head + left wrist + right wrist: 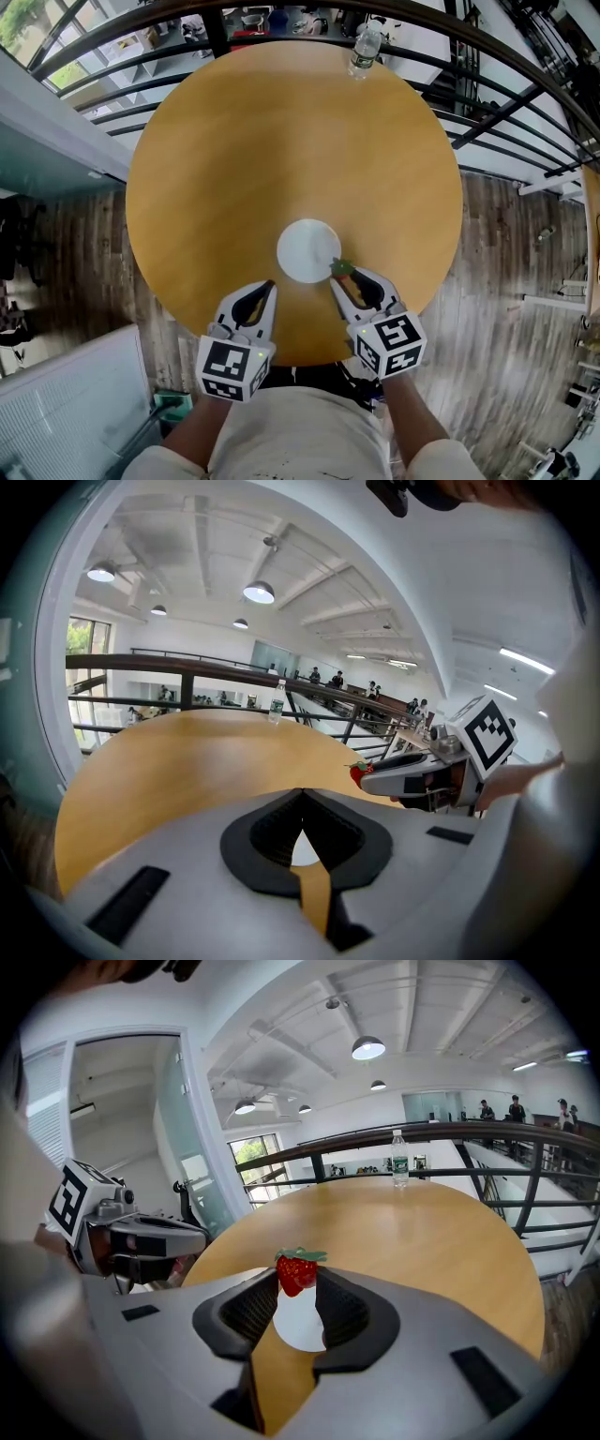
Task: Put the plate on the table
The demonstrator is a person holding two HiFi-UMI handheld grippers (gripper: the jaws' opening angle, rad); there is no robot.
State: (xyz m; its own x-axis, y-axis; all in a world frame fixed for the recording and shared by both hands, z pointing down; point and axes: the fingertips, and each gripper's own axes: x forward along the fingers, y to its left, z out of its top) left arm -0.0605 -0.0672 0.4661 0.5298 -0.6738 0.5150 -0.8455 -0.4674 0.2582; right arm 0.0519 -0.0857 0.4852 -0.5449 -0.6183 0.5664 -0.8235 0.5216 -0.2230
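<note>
A white plate (307,250) lies flat on the round wooden table (234,141), near its front edge. My right gripper (339,273) is shut on a red strawberry (342,267) with green leaves, held at the plate's right rim. In the right gripper view the strawberry (297,1272) sits pinched between the fingertips, with the plate (300,1327) showing below it. My left gripper (269,284) hovers just left of the plate, jaws shut with nothing in them. In the left gripper view its tips (302,793) meet, and the strawberry (361,772) shows at the right.
A clear water bottle (365,49) stands at the table's far edge, in front of a dark railing (525,103). Wooden floor lies around the table on both sides. A white box (66,403) sits at the lower left.
</note>
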